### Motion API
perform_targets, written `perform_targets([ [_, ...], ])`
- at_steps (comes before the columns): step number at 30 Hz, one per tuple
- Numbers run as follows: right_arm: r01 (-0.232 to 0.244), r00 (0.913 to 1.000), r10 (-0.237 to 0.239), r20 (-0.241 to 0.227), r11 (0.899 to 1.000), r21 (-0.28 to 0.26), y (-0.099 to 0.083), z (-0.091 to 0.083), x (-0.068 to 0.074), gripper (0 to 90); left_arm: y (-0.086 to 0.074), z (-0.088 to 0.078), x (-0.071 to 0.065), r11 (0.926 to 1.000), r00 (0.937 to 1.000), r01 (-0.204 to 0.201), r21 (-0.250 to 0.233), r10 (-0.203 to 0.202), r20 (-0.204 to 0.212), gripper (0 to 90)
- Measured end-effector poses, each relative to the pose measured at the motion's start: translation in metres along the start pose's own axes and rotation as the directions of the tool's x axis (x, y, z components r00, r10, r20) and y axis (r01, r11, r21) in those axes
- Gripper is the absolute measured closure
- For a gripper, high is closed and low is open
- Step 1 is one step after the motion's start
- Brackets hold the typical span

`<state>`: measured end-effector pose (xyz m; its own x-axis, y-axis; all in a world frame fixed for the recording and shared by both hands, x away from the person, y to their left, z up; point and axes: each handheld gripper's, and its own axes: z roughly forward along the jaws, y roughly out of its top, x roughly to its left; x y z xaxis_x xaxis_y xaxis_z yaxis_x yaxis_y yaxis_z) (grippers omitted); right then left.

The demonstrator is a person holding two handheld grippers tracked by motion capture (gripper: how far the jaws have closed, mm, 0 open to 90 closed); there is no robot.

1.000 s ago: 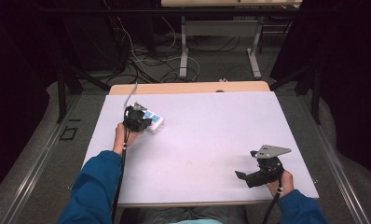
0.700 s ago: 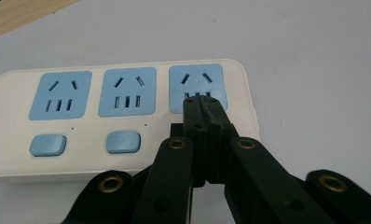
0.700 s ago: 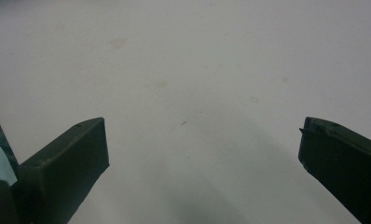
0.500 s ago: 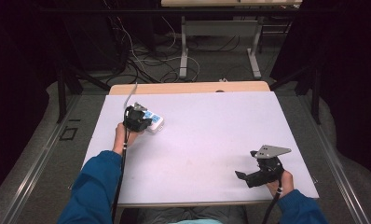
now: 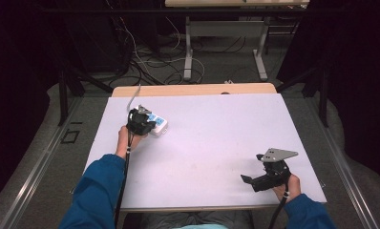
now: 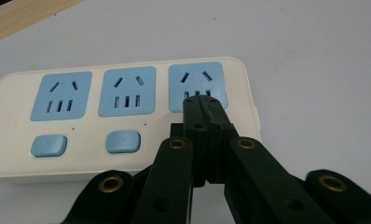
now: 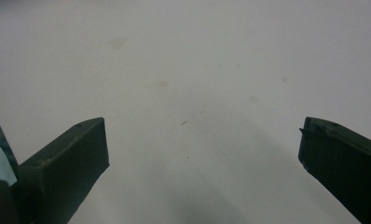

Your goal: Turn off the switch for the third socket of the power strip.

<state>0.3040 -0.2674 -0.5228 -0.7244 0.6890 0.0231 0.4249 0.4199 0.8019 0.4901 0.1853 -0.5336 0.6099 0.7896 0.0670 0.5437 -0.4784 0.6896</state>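
Note:
A white power strip with three blue sockets and two visible blue buttons lies on the white table top at the left. My left gripper is shut, its joined tips resting over the lower edge of the rightmost socket; nothing is between the jaws. In the high view that gripper sits on the near side of the strip. My right gripper rests near the table's front right, jaws wide apart over bare surface, holding nothing.
The white table has a wooden strip along its far edge. Beyond it stand a second table's legs and loose cables on the floor. Blue sleeves come in from the bottom.

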Motion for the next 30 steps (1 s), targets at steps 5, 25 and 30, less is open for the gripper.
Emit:
perform_targets([
  [5, -0.003, 1.0000, 0.003, 0.000, 1.000, 0.000, 0.0000, 0.0000, 0.0002, 1.2, 0.0000, -0.0011, 0.0014, 0.9999, 0.9999, 0.004, 0.011, -0.004, 0.014, 90.0],
  [25, 0.005, 1.0000, -0.005, -0.002, 1.000, 0.003, 0.0004, -0.0004, -0.0001, 1.2, -0.0003, -0.0010, 0.0021, 0.9999, 0.9998, 0.010, 0.007, -0.010, 0.017, 90.0],
  [30, 0.003, 1.0000, -0.003, -0.001, 1.000, 0.004, 0.0004, -0.0005, 0.0000, 1.3, -0.0003, -0.0010, 0.0021, 0.9999, 0.9998, 0.008, 0.007, -0.009, 0.016, 90.0],
])
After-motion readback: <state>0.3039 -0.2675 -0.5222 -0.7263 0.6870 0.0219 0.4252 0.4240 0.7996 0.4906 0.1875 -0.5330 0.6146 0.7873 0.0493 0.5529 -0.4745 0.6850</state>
